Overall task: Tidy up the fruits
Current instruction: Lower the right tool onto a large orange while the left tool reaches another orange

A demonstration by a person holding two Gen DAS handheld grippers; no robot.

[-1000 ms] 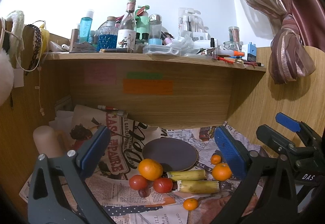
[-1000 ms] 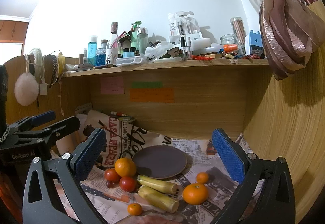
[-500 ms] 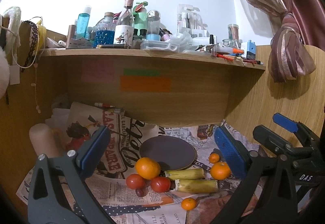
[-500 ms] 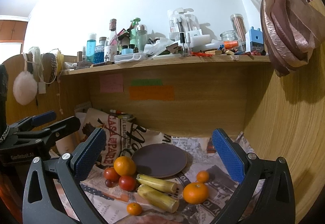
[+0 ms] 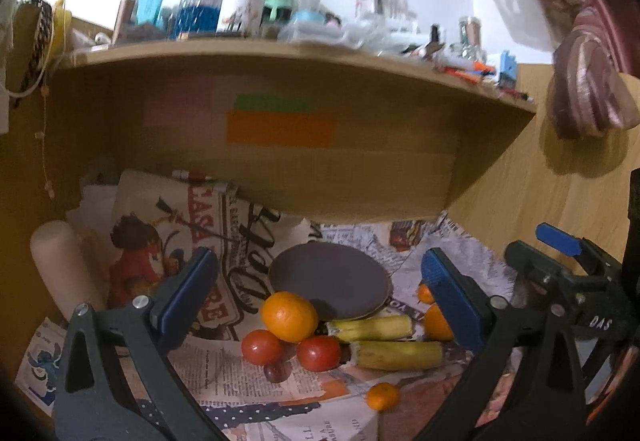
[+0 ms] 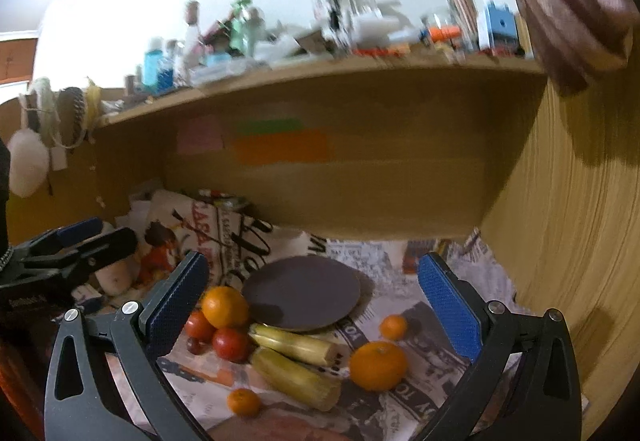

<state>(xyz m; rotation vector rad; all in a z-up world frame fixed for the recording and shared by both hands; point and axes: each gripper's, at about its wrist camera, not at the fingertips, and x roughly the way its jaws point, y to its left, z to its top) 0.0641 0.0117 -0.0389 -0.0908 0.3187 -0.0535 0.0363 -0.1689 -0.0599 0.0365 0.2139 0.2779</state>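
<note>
Fruit lies on newspaper in front of a dark round plate [image 5: 330, 283] [image 6: 302, 295]. A big orange [image 5: 289, 316] [image 6: 225, 306] touches two red tomatoes [image 5: 318, 353] [image 6: 229, 344] and a dark grape [image 5: 275, 372]. Two yellow banana pieces [image 5: 394, 355] [image 6: 294, 373] lie to their right. Another orange [image 6: 378, 365] and two small tangerines [image 6: 393, 326] [image 5: 383, 396] sit nearby. My left gripper [image 5: 320, 305] is open above the big orange and tomatoes. My right gripper [image 6: 314, 305] is open over the plate and bananas, and holds nothing.
A wooden shelf [image 5: 280, 53] overhangs the nook, crowded with bottles [image 5: 240, 1] and small items. Wooden walls close in on the left and right [image 6: 560, 241]. A cream roll [image 5: 64, 273] stands at the left. A tied curtain [image 5: 588, 89] hangs at the upper right.
Both grippers have moved forward and lower toward the fruit, which looks larger now. The shelf is blurred in the right wrist view. No fruit has moved.
</note>
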